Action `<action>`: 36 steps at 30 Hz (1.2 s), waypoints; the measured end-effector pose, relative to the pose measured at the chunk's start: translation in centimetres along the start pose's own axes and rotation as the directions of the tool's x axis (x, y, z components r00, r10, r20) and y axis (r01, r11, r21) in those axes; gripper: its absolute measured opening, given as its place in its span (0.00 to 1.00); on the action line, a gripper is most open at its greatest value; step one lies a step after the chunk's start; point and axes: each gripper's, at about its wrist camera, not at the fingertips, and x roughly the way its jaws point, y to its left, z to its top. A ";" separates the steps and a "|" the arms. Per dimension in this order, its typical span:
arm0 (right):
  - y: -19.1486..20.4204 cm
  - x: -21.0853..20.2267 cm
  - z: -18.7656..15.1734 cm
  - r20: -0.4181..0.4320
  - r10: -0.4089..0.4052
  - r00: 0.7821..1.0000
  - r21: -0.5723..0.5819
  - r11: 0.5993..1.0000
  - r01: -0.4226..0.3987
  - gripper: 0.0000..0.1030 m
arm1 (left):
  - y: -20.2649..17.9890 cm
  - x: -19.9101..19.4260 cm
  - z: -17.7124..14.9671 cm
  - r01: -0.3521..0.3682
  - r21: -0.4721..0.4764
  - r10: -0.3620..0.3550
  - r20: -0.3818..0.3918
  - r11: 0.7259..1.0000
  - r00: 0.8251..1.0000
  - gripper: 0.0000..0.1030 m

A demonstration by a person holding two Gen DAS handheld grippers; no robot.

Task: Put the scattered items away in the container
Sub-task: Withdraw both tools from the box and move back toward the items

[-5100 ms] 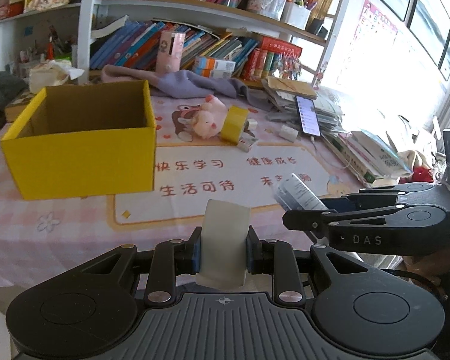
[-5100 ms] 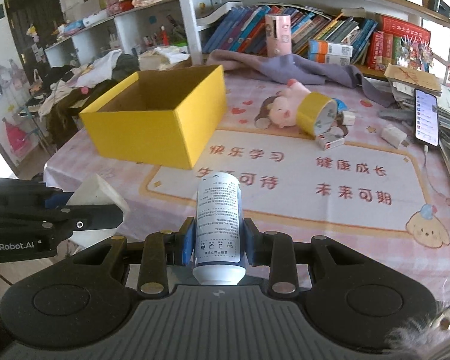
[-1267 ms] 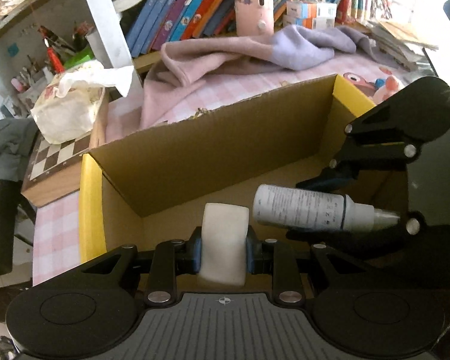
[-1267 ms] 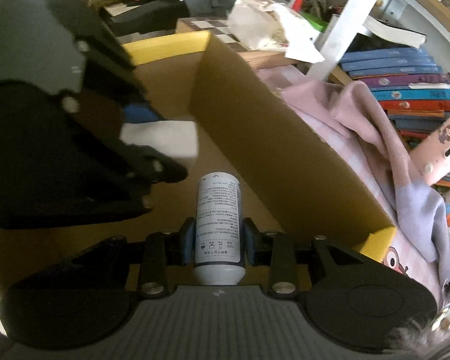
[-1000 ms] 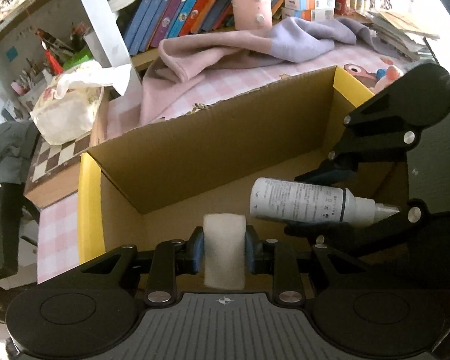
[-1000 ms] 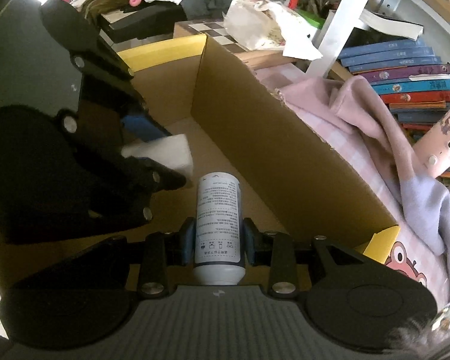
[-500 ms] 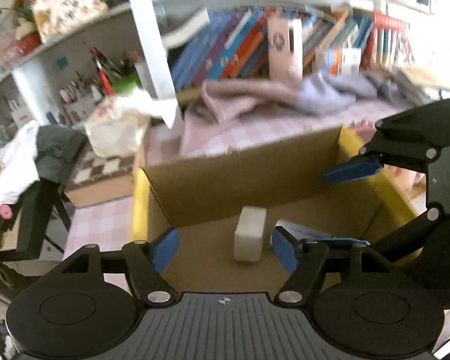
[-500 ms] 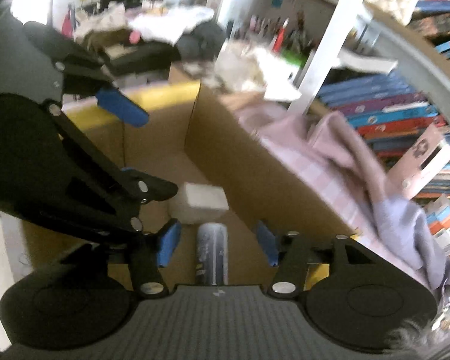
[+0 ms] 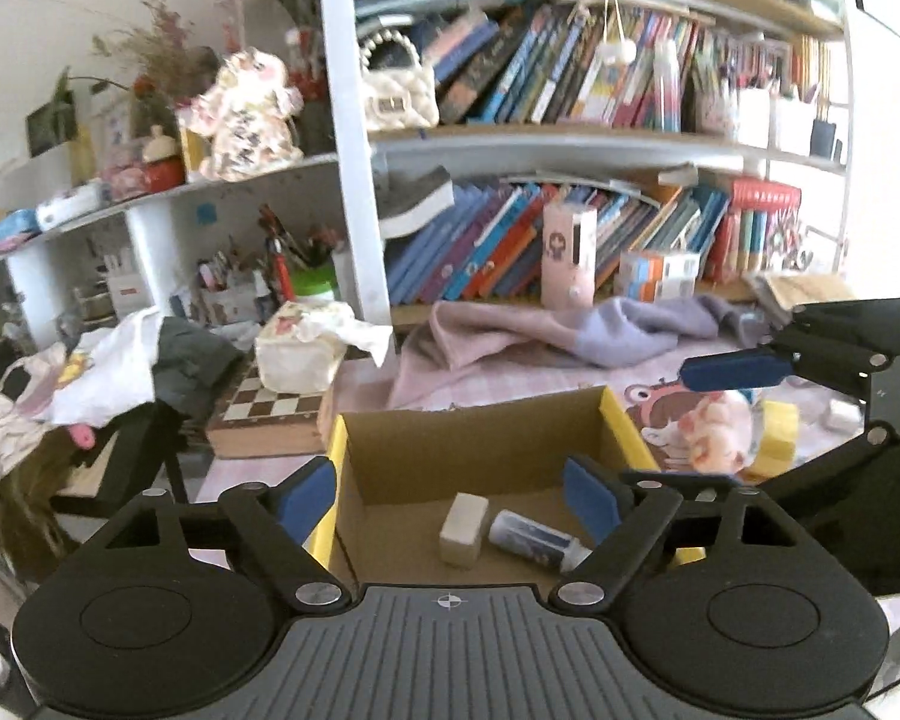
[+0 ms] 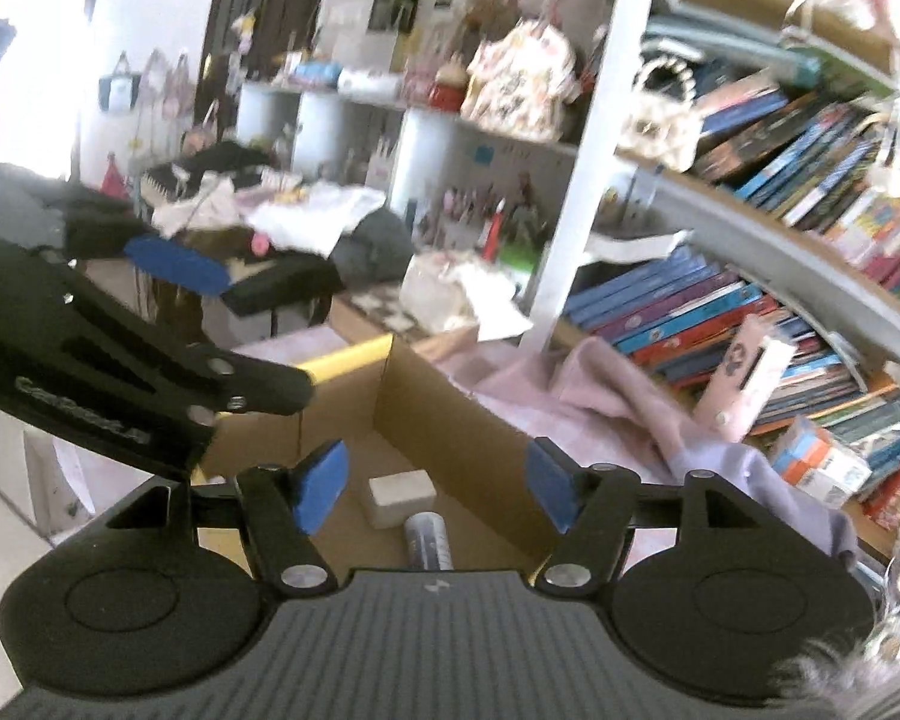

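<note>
The box (image 9: pixel 468 438), yellow outside and plain brown card inside, is sitting open on the pink checked table (image 9: pixel 510 387). On its floor a white block (image 9: pixel 463 521) is standing on end, and a white bottle (image 9: pixel 534 540) is lying on its side just beside it, to the right in the left wrist view. In the right wrist view the block (image 10: pixel 401 498) is lying above the bottle (image 10: pixel 427 540), whose lower part is being hidden by the gripper body.

The left gripper (image 9: pixel 450 495) is hanging over the near edge of the box, its jaws opening wide with nothing gripped; the block and bottle are showing between its blue pads, down on the box floor. The right gripper (image 10: pixel 435 489) is also opening, at a middling spread, empty, and poised above the box. Each gripper is showing in the other's view: the right (image 9: pixel 810 354) at the right edge, the left (image 10: pixel 168 324) at the left.

Right of the box a pink pig toy (image 9: pixel 717 432) and a yellow tape roll (image 9: pixel 777 438) are lying on the table. Behind the box a pink and lilac cloth (image 9: pixel 546 336) is sprawling, with a chessboard (image 9: pixel 270 408) and a tissue pack (image 9: pixel 306 348) to the left, under shelves of books (image 9: pixel 570 240).
</note>
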 end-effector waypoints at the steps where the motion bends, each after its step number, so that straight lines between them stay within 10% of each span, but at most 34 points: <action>1: 0.2 -0.9 -0.2 0.010 -0.008 1.000 0.009 1.000 0.008 0.64 | -0.2 -1.0 -0.4 -0.007 -0.004 0.007 0.008 1.000 1.000 0.85; 16: 3.7 -13.9 -7.2 0.051 -0.144 0.988 0.119 0.983 0.137 0.67 | -4.3 -12.4 -6.9 -0.074 -0.023 0.075 0.046 0.997 0.996 0.88; 36: 6.7 -19.4 -16.0 -0.093 -0.287 0.954 0.229 0.926 0.301 0.75 | -11.2 -12.7 -13.2 0.043 -0.027 -0.045 -0.075 0.999 0.996 0.91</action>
